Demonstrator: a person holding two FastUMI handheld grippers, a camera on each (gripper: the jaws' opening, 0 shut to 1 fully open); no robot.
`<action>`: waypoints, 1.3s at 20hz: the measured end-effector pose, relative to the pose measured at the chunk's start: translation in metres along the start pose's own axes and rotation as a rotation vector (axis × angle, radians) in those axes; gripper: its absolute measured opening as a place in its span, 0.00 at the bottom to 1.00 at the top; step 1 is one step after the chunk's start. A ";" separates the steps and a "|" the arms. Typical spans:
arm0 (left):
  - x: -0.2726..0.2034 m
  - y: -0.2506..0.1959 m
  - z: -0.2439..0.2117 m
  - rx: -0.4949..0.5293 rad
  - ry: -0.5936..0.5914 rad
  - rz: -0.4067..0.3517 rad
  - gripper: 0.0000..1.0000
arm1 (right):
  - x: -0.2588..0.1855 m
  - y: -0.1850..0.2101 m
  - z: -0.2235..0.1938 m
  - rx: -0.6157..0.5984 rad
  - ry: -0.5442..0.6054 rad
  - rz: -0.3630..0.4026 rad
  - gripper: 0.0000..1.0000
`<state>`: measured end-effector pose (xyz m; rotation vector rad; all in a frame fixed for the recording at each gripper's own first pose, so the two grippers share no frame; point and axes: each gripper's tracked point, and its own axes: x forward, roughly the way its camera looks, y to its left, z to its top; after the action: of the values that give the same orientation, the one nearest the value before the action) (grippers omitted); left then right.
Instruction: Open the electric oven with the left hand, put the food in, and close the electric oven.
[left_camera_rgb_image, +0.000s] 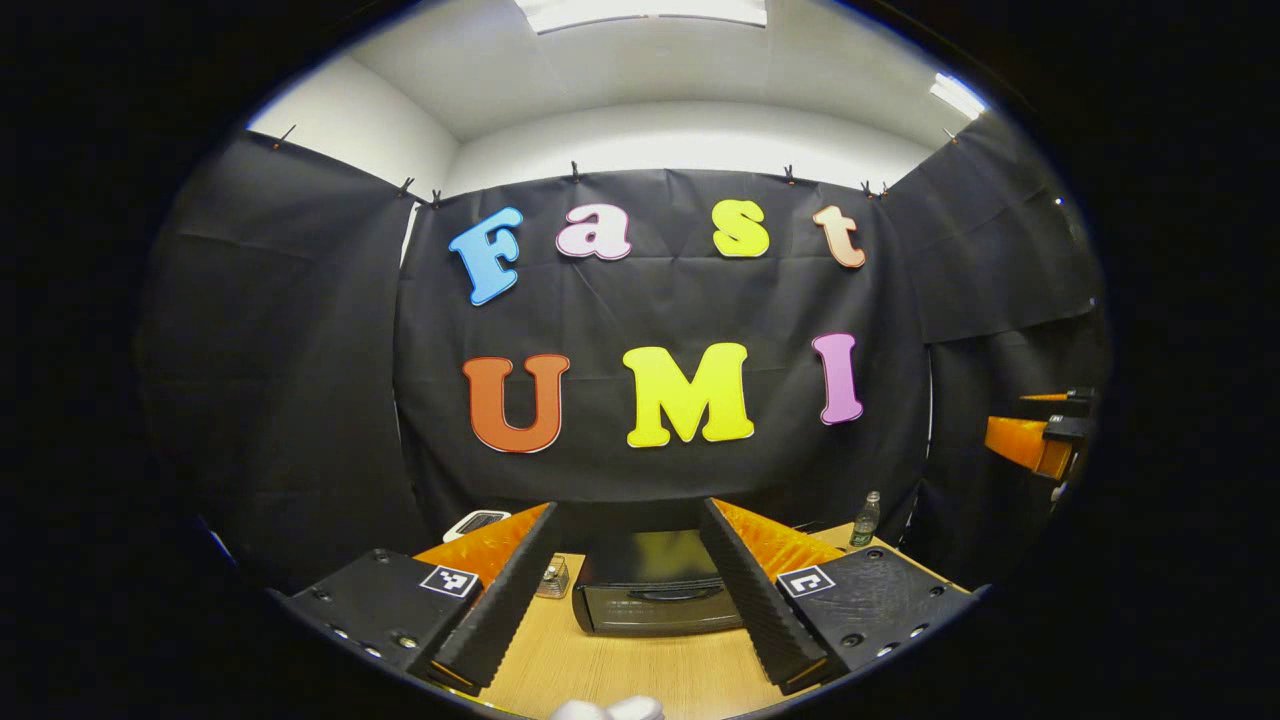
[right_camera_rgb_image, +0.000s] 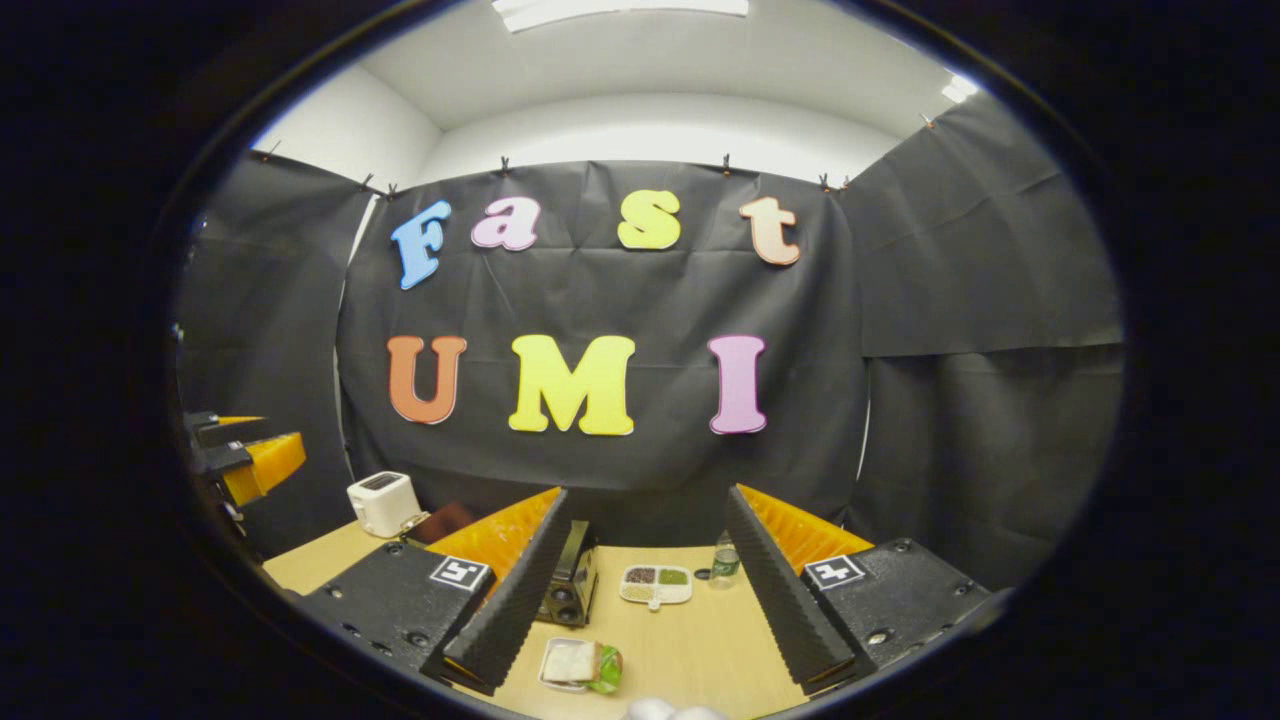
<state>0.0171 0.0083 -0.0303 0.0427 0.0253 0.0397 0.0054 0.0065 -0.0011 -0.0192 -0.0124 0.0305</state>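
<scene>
A black electric oven (left_camera_rgb_image: 655, 595) stands on the wooden table with its door closed, straight ahead between the fingers of my left gripper (left_camera_rgb_image: 640, 640), which is open and holds nothing. In the right gripper view the oven's side with knobs (right_camera_rgb_image: 568, 585) shows behind the left finger. A small tray with a sandwich (right_camera_rgb_image: 578, 665) lies on the table in front, between the fingers of my right gripper (right_camera_rgb_image: 640, 650), which is open and held above it. The other gripper (right_camera_rgb_image: 250, 460) hangs at the left edge of the right gripper view; in the left gripper view the right gripper (left_camera_rgb_image: 1035, 440) shows at the right edge.
A white toaster (right_camera_rgb_image: 383, 503) stands at the table's back left. A divided white dish of seeds (right_camera_rgb_image: 656, 585) and a small green bottle (right_camera_rgb_image: 726, 562) sit beyond the sandwich. The bottle (left_camera_rgb_image: 865, 520) is right of the oven, and a small glass jar (left_camera_rgb_image: 553, 578) is left of it.
</scene>
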 end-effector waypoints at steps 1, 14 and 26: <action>0.004 -0.002 -0.009 -0.001 0.004 -0.005 0.93 | -0.001 -0.002 0.000 0.003 -0.009 0.002 0.96; 0.081 -0.049 -0.158 -0.030 0.150 -0.042 0.93 | 0.006 -0.042 -0.031 -0.046 0.052 -0.029 0.95; 0.172 -0.069 -0.231 -0.005 0.259 -0.072 0.88 | 0.027 -0.070 -0.060 -0.044 0.145 -0.103 0.96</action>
<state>0.1853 -0.0438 -0.2687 0.0315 0.2855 -0.0268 0.0350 -0.0635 -0.0590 -0.0643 0.1312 -0.0745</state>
